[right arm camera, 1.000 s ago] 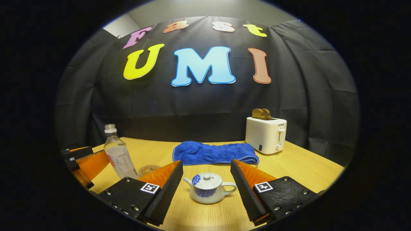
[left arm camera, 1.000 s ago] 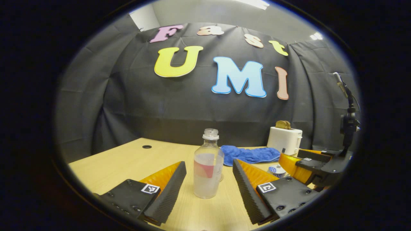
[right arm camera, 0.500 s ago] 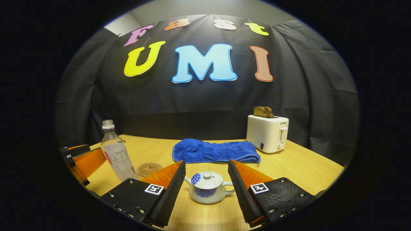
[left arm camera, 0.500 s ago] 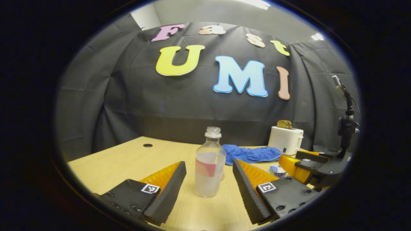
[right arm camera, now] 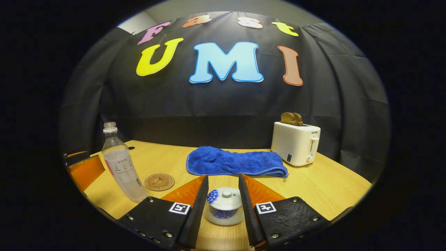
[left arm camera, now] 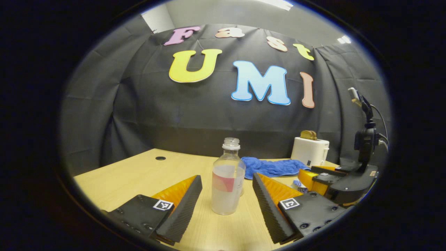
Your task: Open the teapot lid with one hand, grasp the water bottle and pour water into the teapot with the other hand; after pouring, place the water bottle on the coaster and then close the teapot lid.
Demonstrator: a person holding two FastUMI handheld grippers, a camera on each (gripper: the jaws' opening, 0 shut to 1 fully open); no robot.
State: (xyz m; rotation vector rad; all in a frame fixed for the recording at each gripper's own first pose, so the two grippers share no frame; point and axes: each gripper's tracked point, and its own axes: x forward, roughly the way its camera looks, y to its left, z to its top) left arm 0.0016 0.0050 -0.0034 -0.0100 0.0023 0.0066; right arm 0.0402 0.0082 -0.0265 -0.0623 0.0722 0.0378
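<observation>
Left gripper (left arm camera: 226,198) held with jaws wide apart around the uncapped water bottle (left arm camera: 228,177), touching neither side. Right gripper (right arm camera: 223,205) narrowed about the teapot (right arm camera: 224,210), lid (right arm camera: 226,198) on; contact impossible to tell. Coaster (right arm camera: 159,182) beside bottle near the tabletop (right arm camera: 327,184) left edge. "SUPOR" read on toaster (right arm camera: 296,143).

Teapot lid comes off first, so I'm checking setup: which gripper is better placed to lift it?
Right. The right gripper already brackets the teapot, fingers near its lid. The left gripper stands open around the water bottle.
</observation>
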